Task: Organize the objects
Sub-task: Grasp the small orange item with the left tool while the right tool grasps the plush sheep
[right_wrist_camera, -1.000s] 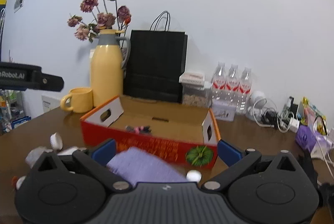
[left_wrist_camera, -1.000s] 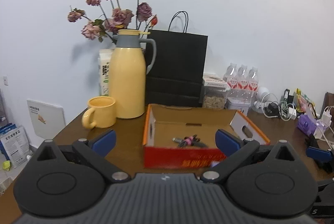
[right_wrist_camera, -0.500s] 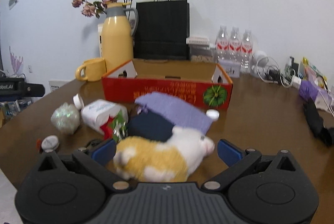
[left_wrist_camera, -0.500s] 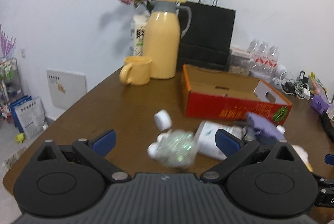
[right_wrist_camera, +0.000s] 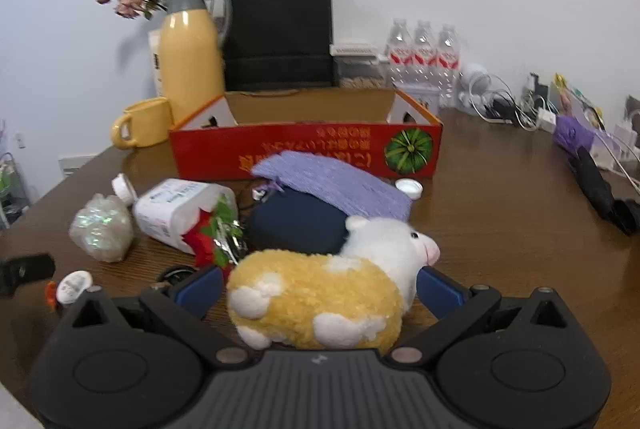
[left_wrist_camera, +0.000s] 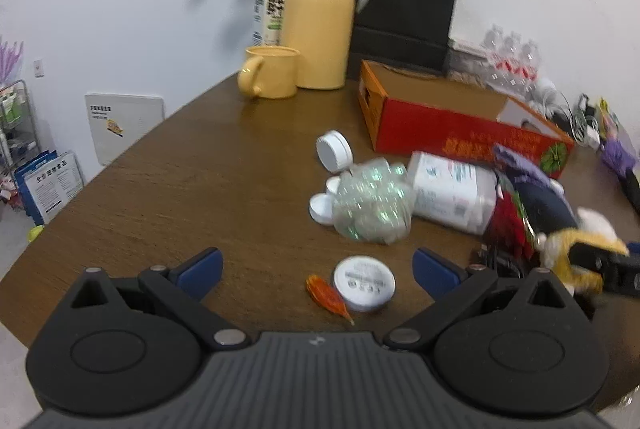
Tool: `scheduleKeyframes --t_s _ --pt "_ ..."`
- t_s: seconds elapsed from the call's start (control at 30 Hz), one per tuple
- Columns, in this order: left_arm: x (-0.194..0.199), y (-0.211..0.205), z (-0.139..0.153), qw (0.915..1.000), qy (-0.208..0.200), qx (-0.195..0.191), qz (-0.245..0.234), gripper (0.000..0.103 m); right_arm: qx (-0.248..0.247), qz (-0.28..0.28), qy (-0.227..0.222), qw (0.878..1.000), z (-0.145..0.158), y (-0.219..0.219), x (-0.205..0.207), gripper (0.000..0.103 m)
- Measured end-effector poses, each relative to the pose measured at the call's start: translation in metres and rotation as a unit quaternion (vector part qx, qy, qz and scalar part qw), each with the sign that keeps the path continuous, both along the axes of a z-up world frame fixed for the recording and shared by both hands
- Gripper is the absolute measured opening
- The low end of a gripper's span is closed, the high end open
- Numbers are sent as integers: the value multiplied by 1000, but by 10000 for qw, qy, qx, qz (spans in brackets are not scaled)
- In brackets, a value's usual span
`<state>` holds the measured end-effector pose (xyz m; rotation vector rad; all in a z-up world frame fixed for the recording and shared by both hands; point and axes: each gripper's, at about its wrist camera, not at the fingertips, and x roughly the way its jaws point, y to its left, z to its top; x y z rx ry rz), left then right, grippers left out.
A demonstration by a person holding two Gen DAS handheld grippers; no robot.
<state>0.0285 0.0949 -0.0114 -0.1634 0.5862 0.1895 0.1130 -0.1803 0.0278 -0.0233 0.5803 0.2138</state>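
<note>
Office: cluttered table [left_wrist_camera: 192, 181], chargers [right_wrist_camera: 508, 105]

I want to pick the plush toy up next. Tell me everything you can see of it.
The plush toy is a fluffy animal, yellow with white patches, a white head, a dark eye and a pink snout. It lies on its side on the table, head to the right, between the open right tongs; whether the fingers touch it is unclear. Its head lies against or just in front of the dark blue pouch. In the left view only its yellow-and-white edge shows.
</note>
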Motion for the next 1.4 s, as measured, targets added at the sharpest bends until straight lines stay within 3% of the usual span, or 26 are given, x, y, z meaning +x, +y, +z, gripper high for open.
scheduleKeyframes --t_s 0.33,0.63,0.9,1.23,1.33,1.4 --pt "11 -10 -17 9990 218 289 -244 103 33 -259 43 9996 -9 9 8 103" --pt "-3 4 -17 9998 98 155 -27 103 59 -291 14 9996 -13 7 11 103" --pt "-6 18 -23 9995 217 159 177 81 232 -160 98 9996 -14 -7 7 101" --pt "0 19 -23 9995 159 208 170 76 3 -67 47 10000 -14 -9 4 103" --pt "1 13 -24 9992 97 386 84 51 -6 -99 33 9999 -15 -9 6 103" --pt "0 11 -24 9993 57 371 -15 24 -22 -106 26 9999 -15 -8 7 103"
